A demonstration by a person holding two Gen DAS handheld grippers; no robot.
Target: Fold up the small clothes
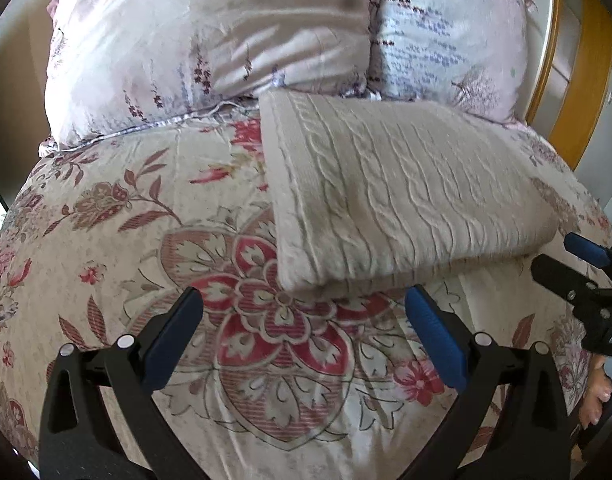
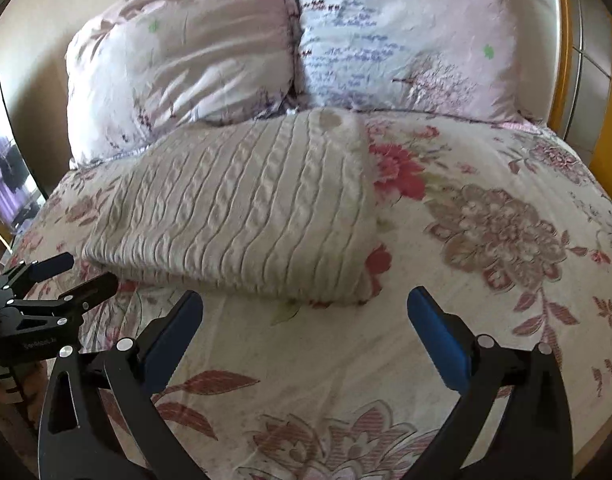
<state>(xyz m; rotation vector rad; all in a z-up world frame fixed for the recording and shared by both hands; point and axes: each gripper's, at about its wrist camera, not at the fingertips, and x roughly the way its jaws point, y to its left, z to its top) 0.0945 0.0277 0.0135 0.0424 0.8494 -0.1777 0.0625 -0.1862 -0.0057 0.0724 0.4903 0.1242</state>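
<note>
Lying: folded cream cable-knit sweater point(image 1: 402, 196) on floral bed point(image 1: 106, 248), near pillows point(image 1: 210, 36).
Tongs: left tongs point(image 1: 304, 320) and right tongs point(image 2: 305, 316) both released, empty.

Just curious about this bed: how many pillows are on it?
2. One pinkish floral pillow lies at the head of the bed, left; one pale script-printed pillow sits touching it, right. The folded cream cable-knit sweater may hide others.

I hold the left hand-held gripper point(image 1: 304, 310) and the right hand-held gripper point(image 2: 305, 310) side by side, jaws spread wide, gripping nothing.
</note>
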